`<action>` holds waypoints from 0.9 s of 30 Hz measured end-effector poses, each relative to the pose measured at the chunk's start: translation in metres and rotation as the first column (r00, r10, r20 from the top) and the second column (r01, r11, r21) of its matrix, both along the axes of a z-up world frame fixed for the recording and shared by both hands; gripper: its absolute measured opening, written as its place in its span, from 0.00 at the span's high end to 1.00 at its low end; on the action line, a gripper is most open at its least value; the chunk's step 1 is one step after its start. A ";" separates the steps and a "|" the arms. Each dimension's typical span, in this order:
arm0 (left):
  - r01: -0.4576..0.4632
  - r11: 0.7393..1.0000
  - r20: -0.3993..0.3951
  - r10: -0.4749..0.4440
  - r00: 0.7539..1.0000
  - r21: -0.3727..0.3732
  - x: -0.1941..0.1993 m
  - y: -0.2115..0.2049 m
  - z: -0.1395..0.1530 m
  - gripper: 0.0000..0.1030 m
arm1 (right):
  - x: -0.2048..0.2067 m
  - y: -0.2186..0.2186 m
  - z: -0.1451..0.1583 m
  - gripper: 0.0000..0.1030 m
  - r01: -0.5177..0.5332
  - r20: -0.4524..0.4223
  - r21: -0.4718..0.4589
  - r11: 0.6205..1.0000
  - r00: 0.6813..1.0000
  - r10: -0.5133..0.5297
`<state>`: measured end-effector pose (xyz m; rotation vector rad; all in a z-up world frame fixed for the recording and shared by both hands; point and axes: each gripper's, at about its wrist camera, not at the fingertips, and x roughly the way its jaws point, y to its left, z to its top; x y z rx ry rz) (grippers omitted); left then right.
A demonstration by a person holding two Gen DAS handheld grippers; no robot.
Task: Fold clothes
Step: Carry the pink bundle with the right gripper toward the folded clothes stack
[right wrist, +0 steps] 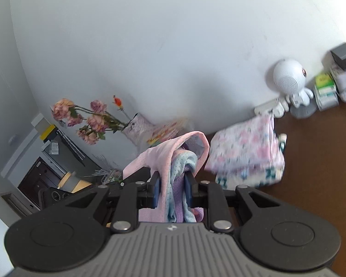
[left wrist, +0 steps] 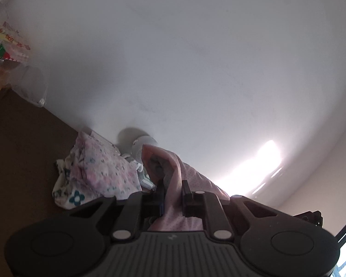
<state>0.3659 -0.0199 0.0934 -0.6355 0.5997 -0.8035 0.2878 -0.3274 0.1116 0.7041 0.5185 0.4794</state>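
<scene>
left wrist view: the left gripper is pressed onto a fold of the pink dotted garment, which is gripped between the two fingers and rises in a hump ahead of them.
left view, surroundings: the camera is tilted up at a white wall; a folded floral garment is seen lying on the brown table near the wall, with a white speaker figure partly hidden behind the pink cloth.
right wrist view: the right gripper is likewise closed on the pink dotted garment, with a bunched blue and lilac layer pinched together with the pink one.
right view, surroundings: the folded floral garment is blurred, just beside the held cloth; the speaker figure and small boxes are set along the wall, a vase of flowers to the left.
step in hand: the pink garment is judged to be held up off the table by both grippers, between pick-up and laying out.
next move: the cloth should be lowered and spread flat on bare table, apart from the floral piece, with both grips kept until it lies smooth.
uncertain: which edge is held cannot be told.
</scene>
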 end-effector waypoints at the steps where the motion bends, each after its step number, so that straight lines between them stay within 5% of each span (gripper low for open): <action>1: -0.009 1.000 -0.002 0.009 1.000 0.007 0.011 -0.004 0.000 0.89 | 0.015 -0.003 -0.002 0.80 0.004 -0.005 -0.003 1.000 1.000 -0.004; 10: -0.089 0.973 0.018 0.087 0.996 0.212 0.082 -0.054 -0.009 0.89 | 0.113 -0.009 -0.017 0.80 0.031 -0.062 -0.181 0.983 0.997 -0.043; 27: -0.165 0.881 0.058 0.156 0.986 0.442 0.098 -0.091 -0.027 0.89 | 0.147 0.021 -0.045 0.80 0.050 -0.095 -0.426 0.903 0.990 -0.100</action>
